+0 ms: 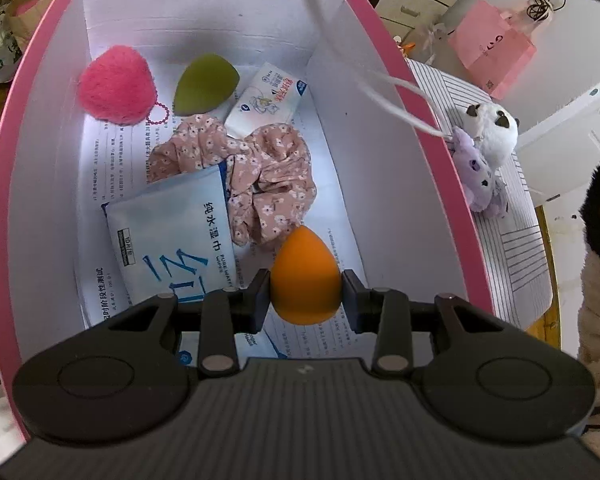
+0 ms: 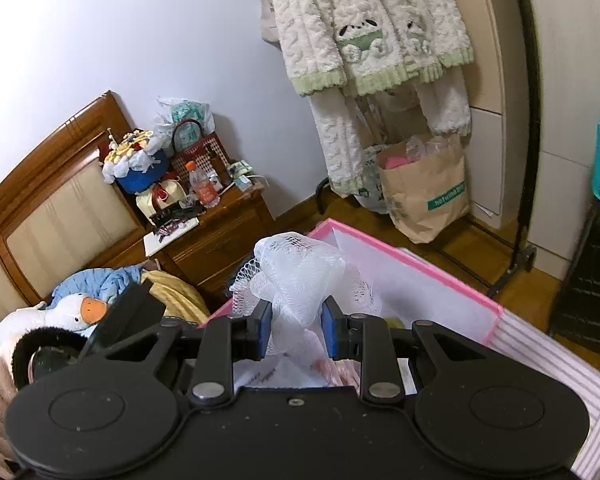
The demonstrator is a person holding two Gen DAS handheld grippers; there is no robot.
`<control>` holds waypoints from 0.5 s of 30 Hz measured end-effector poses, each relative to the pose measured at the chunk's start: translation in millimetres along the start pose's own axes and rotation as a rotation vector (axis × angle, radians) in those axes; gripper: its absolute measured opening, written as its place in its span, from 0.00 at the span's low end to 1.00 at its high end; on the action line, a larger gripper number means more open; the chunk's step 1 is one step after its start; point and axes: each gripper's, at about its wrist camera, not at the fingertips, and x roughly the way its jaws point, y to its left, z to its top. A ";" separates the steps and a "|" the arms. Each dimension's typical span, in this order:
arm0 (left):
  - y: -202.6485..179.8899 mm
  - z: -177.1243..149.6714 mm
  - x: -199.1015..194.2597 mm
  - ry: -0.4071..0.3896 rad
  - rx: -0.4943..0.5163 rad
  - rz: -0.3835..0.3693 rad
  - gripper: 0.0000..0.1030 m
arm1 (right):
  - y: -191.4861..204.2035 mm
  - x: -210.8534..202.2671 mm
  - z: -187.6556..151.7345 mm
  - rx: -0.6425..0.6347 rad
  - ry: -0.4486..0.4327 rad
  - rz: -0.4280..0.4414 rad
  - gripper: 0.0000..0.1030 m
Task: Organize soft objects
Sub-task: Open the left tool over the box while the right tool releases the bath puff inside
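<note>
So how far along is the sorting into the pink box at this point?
Well under way. Already in the pink box: pink pom-pom, green sponge, floral scrunchie and two wipe packs. In hand: left tongs grip the orange sponge inside the box; right tongs hold the white mesh puff above it. Left outside: panda plush and purple plush.

Right gripper – white mesh pouf clamped
</note>
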 end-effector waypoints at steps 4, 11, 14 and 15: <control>2.5 -2.7 0.3 -0.001 -0.014 -0.009 0.36 | -3.6 17.7 7.8 0.019 0.024 0.036 0.29; 5.3 -2.8 8.0 0.023 -0.041 -0.009 0.36 | -11.6 79.1 3.1 0.073 0.178 0.087 0.29; 5.3 -1.1 6.2 0.015 -0.074 -0.002 0.36 | -14.9 102.2 -5.1 0.098 0.264 0.073 0.35; 5.3 -0.3 4.5 0.010 -0.088 0.000 0.36 | -15.5 107.5 -7.0 0.106 0.281 0.056 0.37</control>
